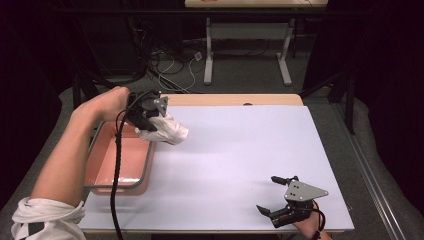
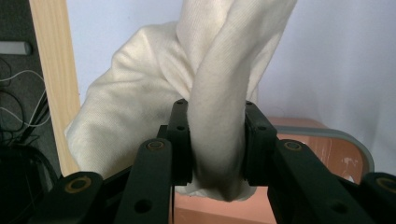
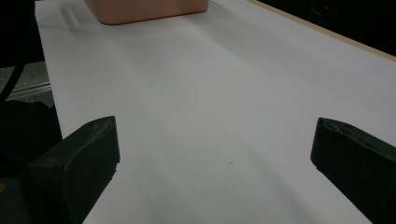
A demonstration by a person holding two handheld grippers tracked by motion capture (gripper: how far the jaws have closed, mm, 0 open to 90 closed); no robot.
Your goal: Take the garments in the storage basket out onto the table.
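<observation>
white sheet [image 1: 240,160] covering table, bare. pink tub [image 1: 120,162] at left edge. cream cloth [image 1: 167,131] hanging over tub's far corner, pinched in left gripper [image 1: 145,117]. right gripper [image 1: 278,196] resting wide apart, holding nothing. risk: thin pinch slips, cloth drops.

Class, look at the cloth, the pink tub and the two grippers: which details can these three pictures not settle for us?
- White cloth: its full shape and size; bunched in the left gripper, cut off by the top edge in the left gripper view.
- Pink tub: its far end, hidden by the forearm, gripper and cloth in the high view.
- Right gripper: its body, cut off by the bottom edge in the high view.
</observation>
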